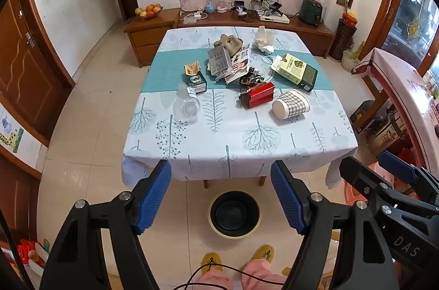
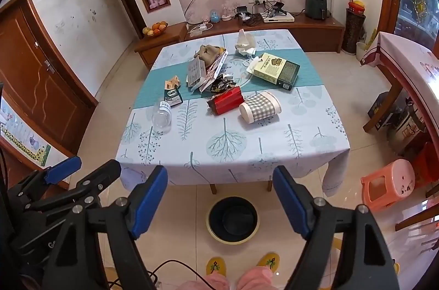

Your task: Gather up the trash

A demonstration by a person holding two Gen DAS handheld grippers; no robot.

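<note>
Trash, including a red box (image 1: 259,95) and checked cup (image 1: 291,104), is lying on the surface (image 1: 219,142) ahead of both gaping, empty claws, left claw (image 1: 221,192) and right claw (image 2: 220,196).

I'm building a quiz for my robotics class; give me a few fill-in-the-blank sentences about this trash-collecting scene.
1. The black trash bin stands on the ____ in front of the table.
2. The checked cup lies on its ____.
3. Just left of that cup lies a ____ box.
4. The left gripper and right gripper are both ____.

Missing words: floor; side; red; open
</note>
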